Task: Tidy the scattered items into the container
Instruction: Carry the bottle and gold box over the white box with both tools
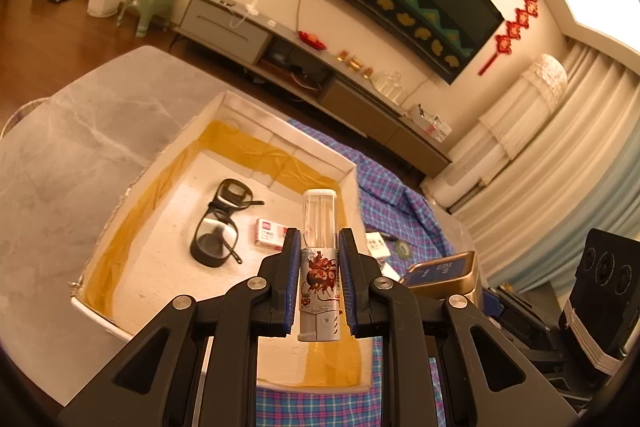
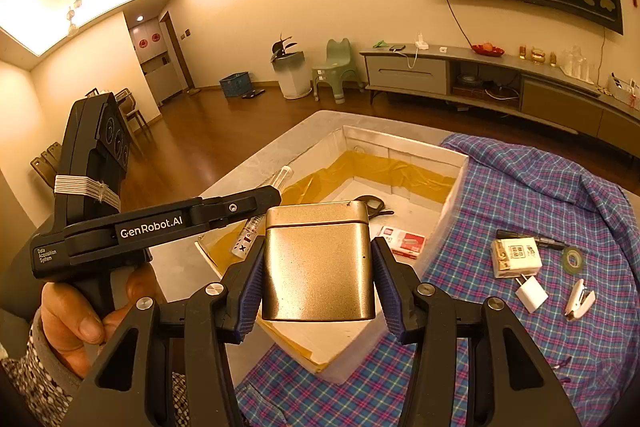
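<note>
My left gripper (image 1: 319, 259) is shut on a clear-capped tube with a red printed label (image 1: 319, 259) and holds it over the white foam box (image 1: 168, 151) lined with yellow tape. Black glasses (image 1: 220, 223) and a small red-and-white packet (image 1: 270, 234) lie inside the box. My right gripper (image 2: 318, 267) is shut on a gold metal tin (image 2: 318, 267) above the box's near corner (image 2: 460, 171). The left gripper (image 2: 168, 223) with the tube (image 2: 248, 239) shows at the left in the right wrist view. The tin (image 1: 444, 273) also shows in the left wrist view.
A plaid cloth (image 2: 540, 195) covers the table right of the box. On it lie a white box (image 2: 516, 257), a white charger plug (image 2: 530, 293), a tape roll (image 2: 574, 259), a black pen (image 2: 552, 241) and a small white stapler (image 2: 580, 301). Grey marble tabletop (image 1: 80, 131) lies left of the box.
</note>
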Available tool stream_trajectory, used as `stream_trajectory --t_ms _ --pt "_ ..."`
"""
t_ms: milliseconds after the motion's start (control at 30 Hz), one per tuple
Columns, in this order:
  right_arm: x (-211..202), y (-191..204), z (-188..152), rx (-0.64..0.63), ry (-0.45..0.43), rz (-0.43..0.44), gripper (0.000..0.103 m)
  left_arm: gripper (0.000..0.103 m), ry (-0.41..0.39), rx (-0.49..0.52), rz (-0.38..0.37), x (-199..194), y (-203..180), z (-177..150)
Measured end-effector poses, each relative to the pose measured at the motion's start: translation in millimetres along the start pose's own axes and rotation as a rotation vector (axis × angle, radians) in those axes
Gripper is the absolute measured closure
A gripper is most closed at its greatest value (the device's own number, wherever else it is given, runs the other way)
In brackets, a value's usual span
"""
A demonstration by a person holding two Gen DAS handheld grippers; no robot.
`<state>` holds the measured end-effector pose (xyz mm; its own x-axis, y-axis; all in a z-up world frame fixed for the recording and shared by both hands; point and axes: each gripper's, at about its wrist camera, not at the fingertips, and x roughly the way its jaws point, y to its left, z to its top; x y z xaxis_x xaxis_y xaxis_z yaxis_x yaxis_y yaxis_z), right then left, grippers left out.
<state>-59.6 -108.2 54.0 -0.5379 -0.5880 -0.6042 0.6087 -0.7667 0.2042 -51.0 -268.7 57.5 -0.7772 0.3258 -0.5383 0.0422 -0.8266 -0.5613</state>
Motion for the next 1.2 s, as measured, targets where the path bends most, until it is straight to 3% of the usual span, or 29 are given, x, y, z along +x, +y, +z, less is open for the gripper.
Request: stream_trajectory --t_ms 567,1200 --pt "53.4 7.7 1.7 0.014 0.105 0.01 0.051 0.084 -0.011 -0.094 0.071 0.7 50.2 11.5" --pt "107.9 21.8 -4.7 -0.068 0.22 -0.059 0.051 0.084 0.075 -0.051 0.226 29.7 64.6 2.5"
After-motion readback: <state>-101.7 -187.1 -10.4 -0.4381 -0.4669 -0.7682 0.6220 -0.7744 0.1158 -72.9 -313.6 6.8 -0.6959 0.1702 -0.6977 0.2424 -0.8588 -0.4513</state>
